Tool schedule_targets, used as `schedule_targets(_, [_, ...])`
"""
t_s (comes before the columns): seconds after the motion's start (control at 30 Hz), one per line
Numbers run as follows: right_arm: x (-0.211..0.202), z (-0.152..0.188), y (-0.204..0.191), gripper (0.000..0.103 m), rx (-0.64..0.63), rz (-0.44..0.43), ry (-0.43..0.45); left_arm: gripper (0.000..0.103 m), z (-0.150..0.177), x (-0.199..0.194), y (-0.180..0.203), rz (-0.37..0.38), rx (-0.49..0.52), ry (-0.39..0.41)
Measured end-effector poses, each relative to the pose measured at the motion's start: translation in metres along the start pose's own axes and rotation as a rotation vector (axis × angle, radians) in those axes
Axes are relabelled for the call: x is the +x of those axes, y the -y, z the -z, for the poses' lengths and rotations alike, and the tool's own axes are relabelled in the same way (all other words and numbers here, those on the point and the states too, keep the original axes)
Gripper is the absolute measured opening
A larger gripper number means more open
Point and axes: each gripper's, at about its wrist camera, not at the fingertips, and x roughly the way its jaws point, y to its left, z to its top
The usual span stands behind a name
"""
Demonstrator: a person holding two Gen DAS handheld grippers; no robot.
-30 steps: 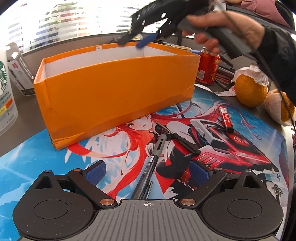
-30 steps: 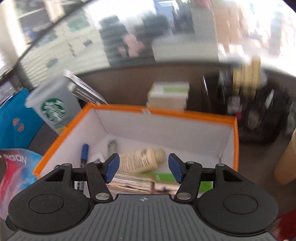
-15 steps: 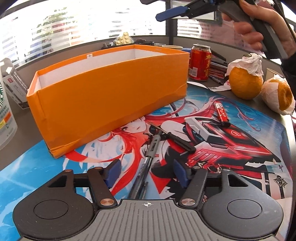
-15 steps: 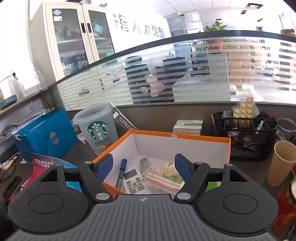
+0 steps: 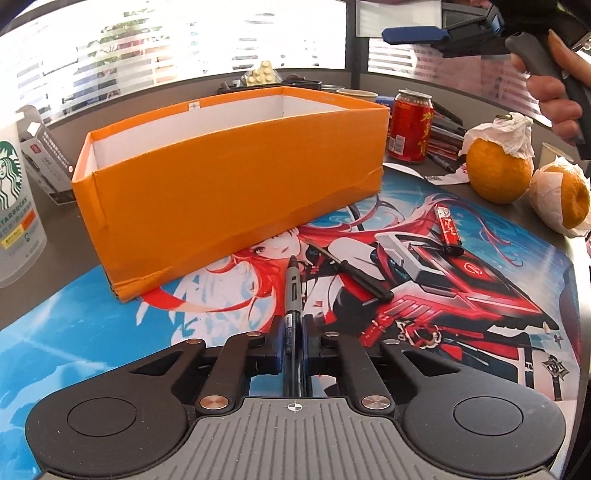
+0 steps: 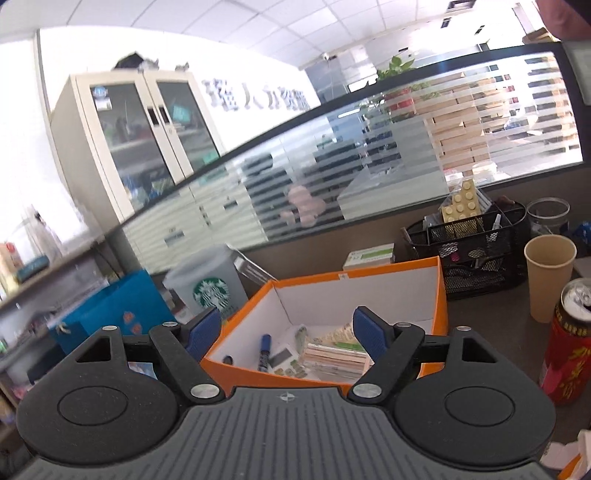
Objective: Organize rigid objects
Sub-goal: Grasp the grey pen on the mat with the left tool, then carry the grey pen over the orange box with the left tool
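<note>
My left gripper is shut on a grey and black pen that lies on the printed desk mat, its tip toward the orange box. A black pen and a red lighter lie on the mat to the right. My right gripper is held in the air, jaws still opening and nothing between them; in the left wrist view the right gripper shows top right in a hand. Below it the orange box holds a blue marker, a calculator, a tube and a packet.
A Starbucks cup and a small carton stand left of the box. A red can, loose pens and two oranges with tissue sit to the right. Behind the box are a black mesh organiser and a paper cup.
My left gripper has closed its jaws on the grey pen. The right gripper has lifted away from over the box to the right and opened wider.
</note>
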Motion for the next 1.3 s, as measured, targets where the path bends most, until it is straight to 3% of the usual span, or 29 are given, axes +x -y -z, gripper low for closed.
schedule_targets(0.23, [-0.013,0.01,0.008,0.077,0.061,-0.024,0.047,0.007,-0.009,-0.03,0.002,0.005,0.016,0.055])
schedule_targets(0.53, [-0.015,0.024,0.02,0.077,0.109,-0.052,0.045,0.007,-0.057,-0.056,0.0,-0.007,0.097,0.104])
schedule_targets(0.93, [-0.012,0.039,0.032,0.077,0.145,-0.056,0.016,0.007,-0.116,-0.047,-0.02,-0.065,0.127,0.134])
schedule_targets(1.3, [-0.01,0.044,0.035,0.077,0.154,-0.058,-0.001,0.007,-0.157,-0.015,-0.049,-0.101,0.129,0.102])
